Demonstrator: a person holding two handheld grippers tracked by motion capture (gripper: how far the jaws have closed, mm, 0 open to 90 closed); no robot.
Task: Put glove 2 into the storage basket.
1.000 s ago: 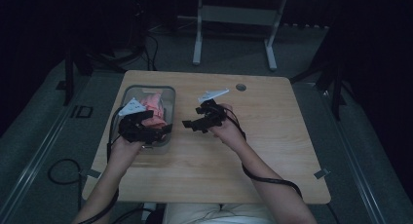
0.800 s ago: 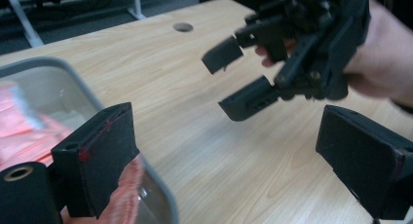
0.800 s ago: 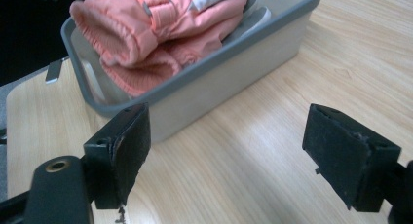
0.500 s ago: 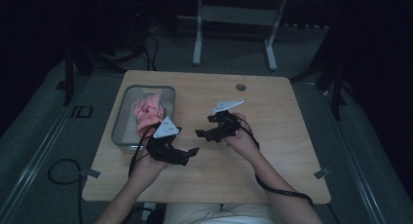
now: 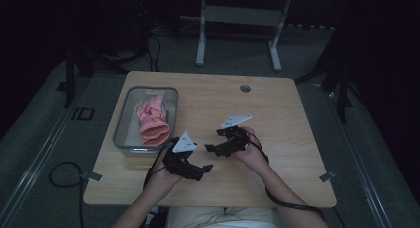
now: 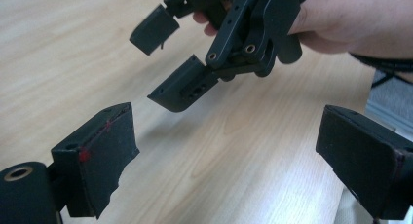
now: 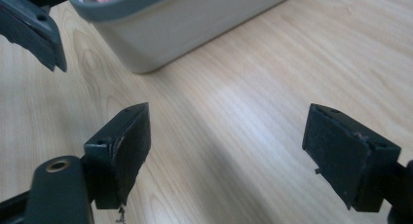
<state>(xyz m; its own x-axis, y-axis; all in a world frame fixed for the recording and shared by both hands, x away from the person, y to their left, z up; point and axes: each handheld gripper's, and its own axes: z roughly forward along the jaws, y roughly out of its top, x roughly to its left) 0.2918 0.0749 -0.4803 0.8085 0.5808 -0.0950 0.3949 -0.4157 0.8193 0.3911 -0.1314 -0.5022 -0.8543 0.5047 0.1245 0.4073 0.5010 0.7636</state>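
My left gripper (image 6: pixel 229 151) wide open, empty — right gripper (image 7: pixel 224 151) likewise, pink cloth (image 5: pixel 151 121) half-hidden in grey bin (image 5: pixel 121 121), no writing legible.

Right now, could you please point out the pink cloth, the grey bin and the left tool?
pink cloth (image 5: pixel 152 121), high view, its bunched middle.
grey bin (image 5: pixel 122 124), high view, its left rim.
left tool (image 5: pixel 197 171), high view, between its jaw tips.

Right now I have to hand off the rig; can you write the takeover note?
Left gripper: open, empty, above bare table near the front edge.
Right gripper: open, empty, just beyond the left one, pointing toward the bin.
Pink cloth: bundled inside the grey bin at the table's left.
Done: cloth is in the bin and neither gripper holds it.
Left: nothing else lies on the table to collect; confirm before stopping.
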